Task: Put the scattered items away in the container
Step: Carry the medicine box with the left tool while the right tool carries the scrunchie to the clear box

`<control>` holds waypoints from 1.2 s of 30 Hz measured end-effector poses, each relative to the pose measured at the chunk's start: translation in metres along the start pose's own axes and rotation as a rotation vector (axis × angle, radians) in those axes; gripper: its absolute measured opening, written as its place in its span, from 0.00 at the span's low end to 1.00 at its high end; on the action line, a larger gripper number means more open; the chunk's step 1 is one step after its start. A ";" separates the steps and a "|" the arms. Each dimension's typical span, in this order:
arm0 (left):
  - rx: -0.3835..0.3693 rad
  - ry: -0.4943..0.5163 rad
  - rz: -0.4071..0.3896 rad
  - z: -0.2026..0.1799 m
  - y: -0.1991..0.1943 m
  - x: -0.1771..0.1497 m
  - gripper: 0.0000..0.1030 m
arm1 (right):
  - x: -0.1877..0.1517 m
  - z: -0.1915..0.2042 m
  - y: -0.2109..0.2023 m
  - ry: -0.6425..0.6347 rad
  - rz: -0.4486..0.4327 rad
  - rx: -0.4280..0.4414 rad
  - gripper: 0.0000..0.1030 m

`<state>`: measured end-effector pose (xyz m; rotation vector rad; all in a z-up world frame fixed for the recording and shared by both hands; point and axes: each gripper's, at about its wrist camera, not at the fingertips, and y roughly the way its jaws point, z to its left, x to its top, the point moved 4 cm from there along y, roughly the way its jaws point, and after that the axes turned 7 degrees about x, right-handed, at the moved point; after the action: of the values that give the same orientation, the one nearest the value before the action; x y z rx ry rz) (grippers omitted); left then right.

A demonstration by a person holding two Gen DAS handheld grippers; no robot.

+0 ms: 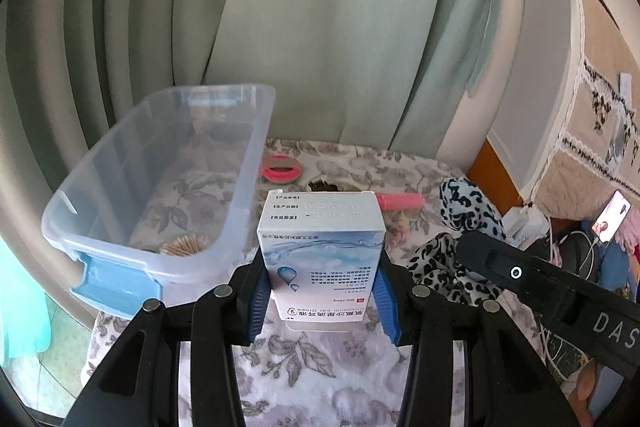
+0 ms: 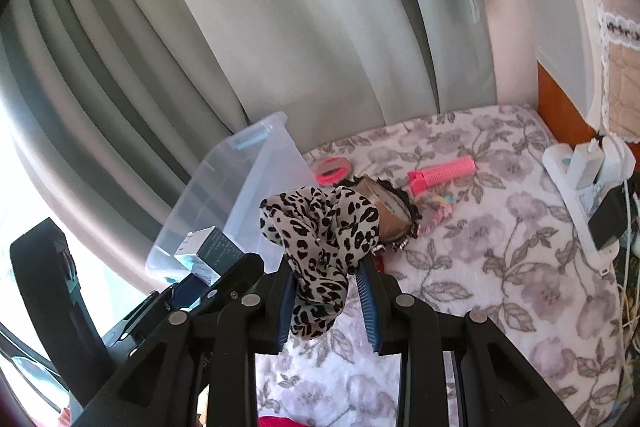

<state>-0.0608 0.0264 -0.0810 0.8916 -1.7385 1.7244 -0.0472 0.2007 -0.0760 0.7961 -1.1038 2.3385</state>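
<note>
A floral-patterned bedspread (image 2: 500,227) lay in front of pale green curtains (image 1: 320,27). The left gripper (image 1: 323,291) held a white and blue medicine box (image 1: 322,251) upright, its blue-padded jaws pressed against the box's two sides, just to the right of a clear plastic container (image 1: 160,187) with blue handles. The container sat at the left edge of the bed, and a round, pale bristly object (image 1: 188,245) lay at its near end; what it was could not be made out. The right gripper (image 2: 330,297) was clamped on a leopard-print scrunchie (image 2: 320,227), the fabric bunched up between its jaws and lifted above the bedspread. Behind the scrunchie, on the bedspread, lay a pink round compact (image 2: 334,170) near the container's far corner, a pink hair roller (image 2: 442,174) well to its right, a brown band with dark trim (image 2: 394,213), and a pastel twisted hair tie (image 2: 436,209) beside it. A second scrunchie with dark spots (image 1: 468,205) rested near the right side of the bed. A white power strip (image 2: 580,183) with plugs sat at the far right edge.
</note>
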 end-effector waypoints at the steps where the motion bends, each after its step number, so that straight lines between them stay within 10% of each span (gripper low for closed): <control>1: -0.001 -0.002 -0.007 0.001 -0.002 0.002 0.46 | 0.001 0.002 -0.001 -0.005 -0.004 0.002 0.30; 36: 0.070 -0.152 -0.154 0.090 -0.038 0.050 0.46 | 0.026 0.078 0.006 -0.160 -0.024 0.074 0.30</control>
<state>-0.0571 -0.0663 -0.0226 1.1829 -1.6637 1.6620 -0.0460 0.1387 -0.0222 1.0328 -1.0707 2.3406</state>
